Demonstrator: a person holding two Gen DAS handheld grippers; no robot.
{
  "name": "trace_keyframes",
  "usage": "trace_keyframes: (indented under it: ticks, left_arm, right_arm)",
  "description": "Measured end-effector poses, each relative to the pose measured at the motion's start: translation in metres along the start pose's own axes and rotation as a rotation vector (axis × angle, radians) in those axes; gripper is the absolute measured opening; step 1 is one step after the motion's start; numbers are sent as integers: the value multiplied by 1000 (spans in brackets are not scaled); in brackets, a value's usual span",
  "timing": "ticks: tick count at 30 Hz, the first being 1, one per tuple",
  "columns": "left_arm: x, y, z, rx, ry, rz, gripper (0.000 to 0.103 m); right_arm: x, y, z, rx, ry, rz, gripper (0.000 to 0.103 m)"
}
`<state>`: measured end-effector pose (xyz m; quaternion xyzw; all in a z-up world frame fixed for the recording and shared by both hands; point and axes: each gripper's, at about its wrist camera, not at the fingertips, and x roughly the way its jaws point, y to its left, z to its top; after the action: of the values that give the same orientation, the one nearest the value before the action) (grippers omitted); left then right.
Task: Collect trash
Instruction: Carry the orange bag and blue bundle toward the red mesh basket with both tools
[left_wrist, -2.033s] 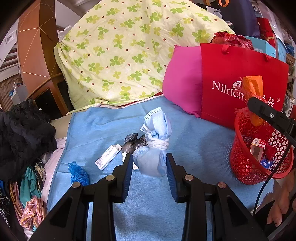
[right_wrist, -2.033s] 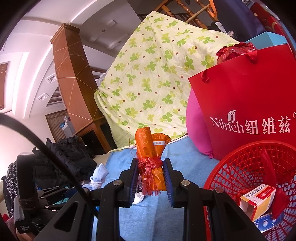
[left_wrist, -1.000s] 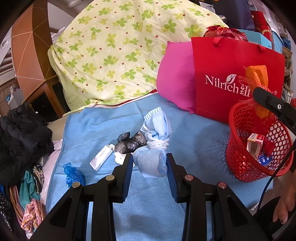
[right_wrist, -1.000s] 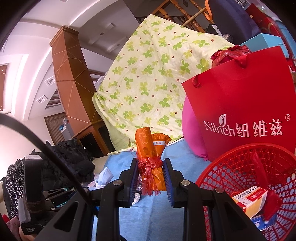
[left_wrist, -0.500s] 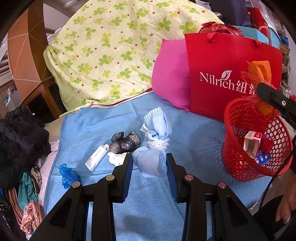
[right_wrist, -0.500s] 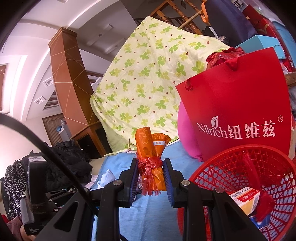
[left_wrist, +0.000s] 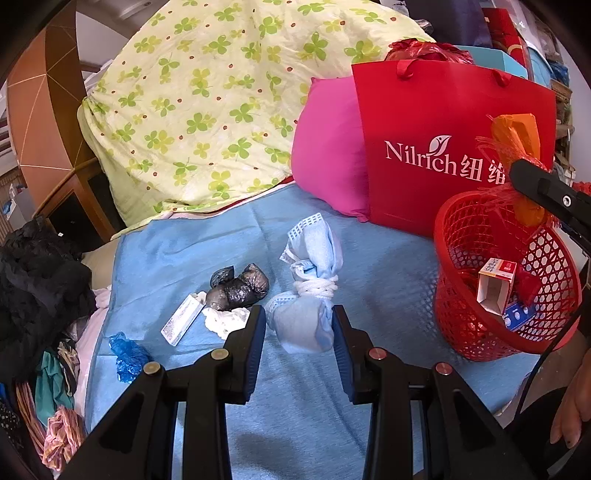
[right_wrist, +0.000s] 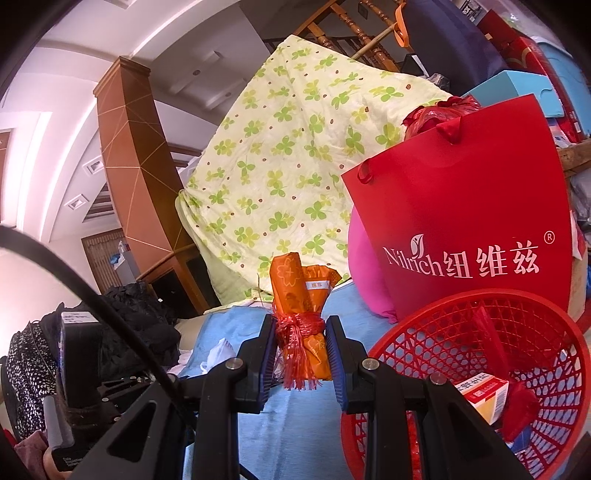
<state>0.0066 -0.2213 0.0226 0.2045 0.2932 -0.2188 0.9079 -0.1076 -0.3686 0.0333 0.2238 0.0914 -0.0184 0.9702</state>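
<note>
A knotted light-blue cloth bundle is pinched between the fingers of the left hand-held gripper and held above the blue sheet of the bed. An orange wrapper bundle tied with red string is clamped in the right hand-held gripper, close to the rim of the red mesh basket, which stands to the right of that gripper and slightly below it. In the left wrist view the same basket is seen to the right of the left gripper, apart from it.

Part of the collecting appears done: a small white-and-red carton and a blue packet already lie inside the basket. Both held bundles are not yet dropped in.

Still left on the sheet, ahead and to the left of the left gripper, are a crumpled black plastic bag, a white tissue wad just beside it, a flat white packet, and a crumpled blue plastic piece further left. By this count the task is judged to be somewhere near its middle, with two items in hand and four or so remaining.
</note>
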Motion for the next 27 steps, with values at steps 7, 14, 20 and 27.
trace_keyframes:
  ticks: [7,14,20,27]
  left_arm:
    - [0,-6,3,8,-2,-15,38]
    - [-5,-15,9,9,-22,-69,38]
    - [-13,-26,16,29,-53,-113,38]
    - [-21,-41,25,63,-91,-145,38]
  right_arm:
    - [-3,-3,0,7,-6,-6,29]
    - [-8,-5,-1,28,-24,-14,29]
    - [-16,-11,0,61,-44,-19,29]
    - [-27,-21,1,97,-69,-27,29]
